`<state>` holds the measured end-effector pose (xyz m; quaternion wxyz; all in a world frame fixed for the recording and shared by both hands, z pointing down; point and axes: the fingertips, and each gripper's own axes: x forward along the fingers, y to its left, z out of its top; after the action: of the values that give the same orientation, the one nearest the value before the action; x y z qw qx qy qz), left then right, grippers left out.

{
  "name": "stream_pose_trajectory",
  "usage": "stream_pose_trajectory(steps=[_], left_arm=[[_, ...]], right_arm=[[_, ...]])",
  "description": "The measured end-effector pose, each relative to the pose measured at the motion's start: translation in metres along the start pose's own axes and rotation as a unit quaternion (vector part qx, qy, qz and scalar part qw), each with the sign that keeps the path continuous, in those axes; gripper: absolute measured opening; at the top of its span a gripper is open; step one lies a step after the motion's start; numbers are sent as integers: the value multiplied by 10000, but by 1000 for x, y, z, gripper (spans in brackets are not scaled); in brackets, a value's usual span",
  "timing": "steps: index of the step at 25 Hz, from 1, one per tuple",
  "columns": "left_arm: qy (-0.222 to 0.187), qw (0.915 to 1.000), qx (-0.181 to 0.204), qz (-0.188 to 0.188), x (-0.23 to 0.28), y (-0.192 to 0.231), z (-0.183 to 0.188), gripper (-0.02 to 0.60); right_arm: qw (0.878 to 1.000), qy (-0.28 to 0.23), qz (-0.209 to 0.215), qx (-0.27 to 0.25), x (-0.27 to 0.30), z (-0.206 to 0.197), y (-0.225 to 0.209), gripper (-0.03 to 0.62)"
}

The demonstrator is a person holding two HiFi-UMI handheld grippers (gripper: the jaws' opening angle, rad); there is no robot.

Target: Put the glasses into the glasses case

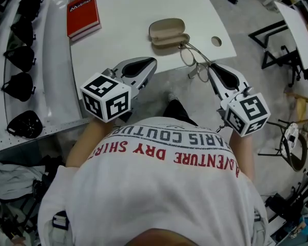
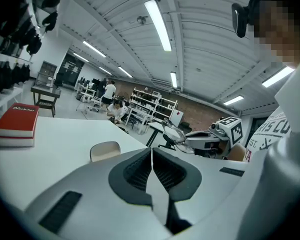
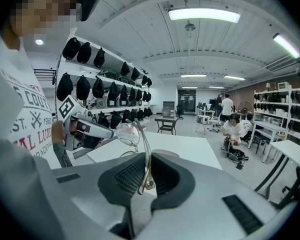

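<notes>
Clamping one temple of the glasses (image 1: pixel 188 56), the right tongs (image 3: pixel 146 156) grip it; the left tongs (image 2: pixel 151 156) are closed, empty.

The counter (image 1: pixel 143 14) is plain white. On it, the glasses case (image 1: pixel 168 32) is beige. The book (image 1: pixel 83 15) at the far left is red with white lettering and a pale page edge. The glasses (image 1: pixel 187 55) have a thin silver-toned frame and clear lenses. The left gripper (image 1: pixel 153 61) and right gripper (image 1: pixel 211 66) are light grey, and their fingers (image 2: pixel 135 171) are lined with dark grey ribbed pads. Each marker cube (image 1: pixel 107 97) is white with black square patterns. The shirt (image 1: pixel 159 188) is white with red and dark lettering.
</notes>
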<state>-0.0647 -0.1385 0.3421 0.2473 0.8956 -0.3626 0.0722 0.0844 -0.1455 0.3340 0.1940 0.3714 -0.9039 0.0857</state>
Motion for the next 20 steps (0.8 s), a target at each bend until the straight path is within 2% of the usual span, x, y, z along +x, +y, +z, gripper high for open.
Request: stream_pose_trajectory(steps=[12, 20], left_arm=[[-124, 9986, -324, 394, 57, 39, 26, 29], [-278, 9944, -568, 848, 70, 60, 31, 29]], right_arm=[[9973, 301, 595, -303, 55, 15, -59, 44], [9918, 372, 1068, -601, 89, 26, -82, 44]])
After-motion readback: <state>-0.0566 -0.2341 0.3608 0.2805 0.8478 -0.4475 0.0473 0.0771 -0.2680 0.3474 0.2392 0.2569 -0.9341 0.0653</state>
